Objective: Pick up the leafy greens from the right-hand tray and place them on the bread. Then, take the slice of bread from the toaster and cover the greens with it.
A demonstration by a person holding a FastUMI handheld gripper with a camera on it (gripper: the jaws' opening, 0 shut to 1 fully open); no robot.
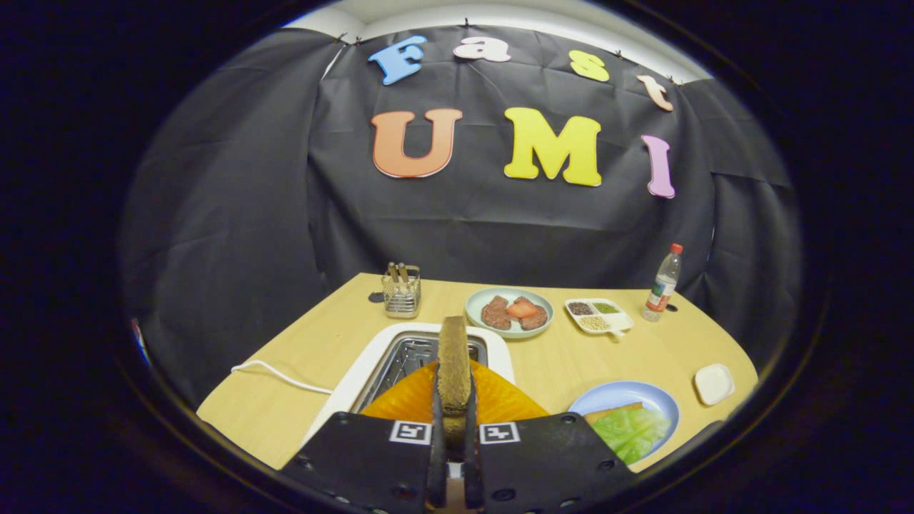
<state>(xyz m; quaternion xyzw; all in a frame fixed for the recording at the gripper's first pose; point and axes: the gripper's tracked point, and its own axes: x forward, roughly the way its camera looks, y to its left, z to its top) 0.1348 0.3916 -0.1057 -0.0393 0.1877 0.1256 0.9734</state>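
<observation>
Nearest the lens, the gripper [454, 428] is clamped on the slice of bread [454, 365], both fingers pressing its flat faces so the slice stands on edge, upright, rising from between the fingertips. Directly below and beyond it lies the toaster [421, 357], its slot open and its white cord trailing off toward 9 o'clock across the bench [314, 335]; the slice looks clear of the slot, so I judge the lift out is done and the carry is the step in hand. Its target sits at about 4 o'clock from the fingers — a pale blue plate [646, 396] where the leafy greens [632, 432] already rest on a lower piece of bread [613, 414], of which just an edge peeks out. To do this well, swing the slice toward the plate at about its present height, turn the wrist so the slice goes flat before it comes down, line it up over the greens, and open only when it rests on them; letting go early or tilted could slide the leaf off. Farther out, at 12 o'clock, stand a wire holder [401, 293], a green plate [475, 308] of meat slices, a small divided tray [600, 315] and a bottle [664, 283] — none in the likely path.
</observation>
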